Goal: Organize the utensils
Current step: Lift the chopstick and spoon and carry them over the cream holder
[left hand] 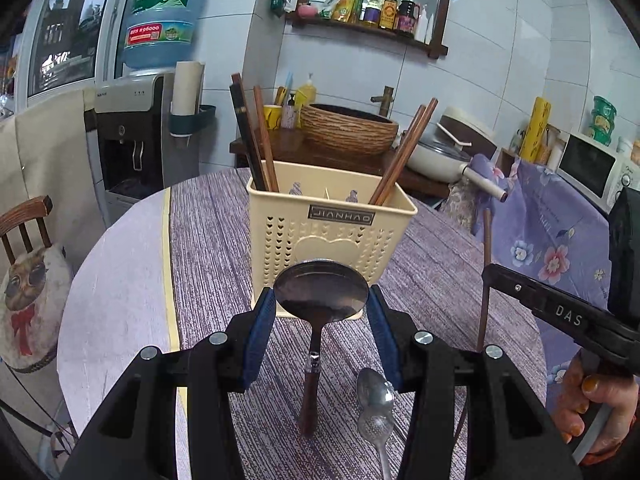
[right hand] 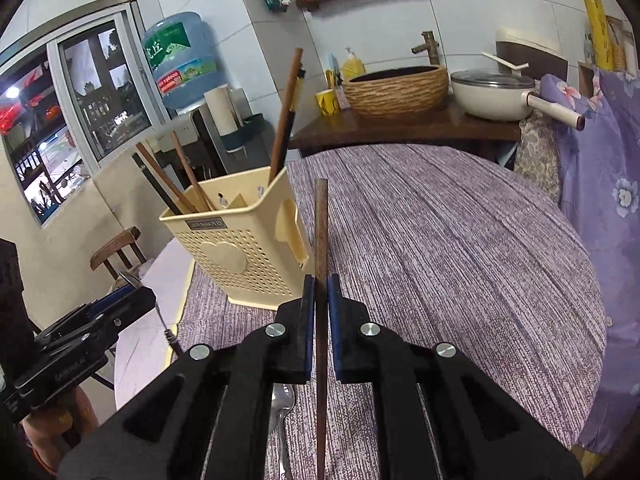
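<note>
The cream utensil basket [left hand: 330, 216] stands on the purple-clothed round table [left hand: 208, 240] and is the landmark here. Several chopsticks already lean in its left and right corners.

Just in front of the basket, the left gripper [left hand: 321, 294] holds a ladle-shaped metal spoon [left hand: 321, 290] by the rim of its bowl, jaws about half open and pressing on either edge, with the dark wooden handle hanging down toward the table. That grip is the weak point, in my judgement: the pads bear on a curved, smooth rim, so the spoon could pivot or slip out, and its long handle could swing into the basket's front wall on the way over.

To the right of the basket, the right gripper [right hand: 320, 288] is closed tight on a single brown chopstick [right hand: 321, 232], which stands nearly upright with its upper end level with the basket's rim in the right wrist view. A thin stick pinched at one spot may rotate in the pads; if it tilts, its lower tip could catch the rim or knock the chopsticks already leaning there.

Nearer the person than the basket, a small steel spoon [left hand: 376, 400] lies on the cloth below the grippers, not yet picked up. A dropped ladle would likely land on it.

With both tools converging on one narrow basket, they could also collide.
</note>
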The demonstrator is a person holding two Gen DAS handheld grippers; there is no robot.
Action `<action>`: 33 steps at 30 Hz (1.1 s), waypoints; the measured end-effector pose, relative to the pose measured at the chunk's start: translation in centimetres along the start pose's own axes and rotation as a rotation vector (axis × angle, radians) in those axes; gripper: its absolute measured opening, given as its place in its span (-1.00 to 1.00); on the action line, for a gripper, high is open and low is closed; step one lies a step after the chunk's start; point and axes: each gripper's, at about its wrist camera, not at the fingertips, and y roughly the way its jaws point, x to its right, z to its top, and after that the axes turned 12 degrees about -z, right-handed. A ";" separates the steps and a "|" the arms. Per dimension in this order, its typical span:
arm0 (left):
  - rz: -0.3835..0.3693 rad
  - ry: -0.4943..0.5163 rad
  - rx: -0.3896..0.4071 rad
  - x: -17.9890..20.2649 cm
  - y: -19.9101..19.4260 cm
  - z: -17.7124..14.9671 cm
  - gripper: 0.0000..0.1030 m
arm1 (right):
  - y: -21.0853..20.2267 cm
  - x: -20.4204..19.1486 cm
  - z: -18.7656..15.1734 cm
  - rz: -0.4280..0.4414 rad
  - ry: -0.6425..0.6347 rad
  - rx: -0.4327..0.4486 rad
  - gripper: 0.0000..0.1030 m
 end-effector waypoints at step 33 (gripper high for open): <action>-0.087 -0.022 0.103 -1.0 -3.9 5.4 -0.09 | -6.2 -2.2 4.9 0.139 -0.034 0.255 -0.85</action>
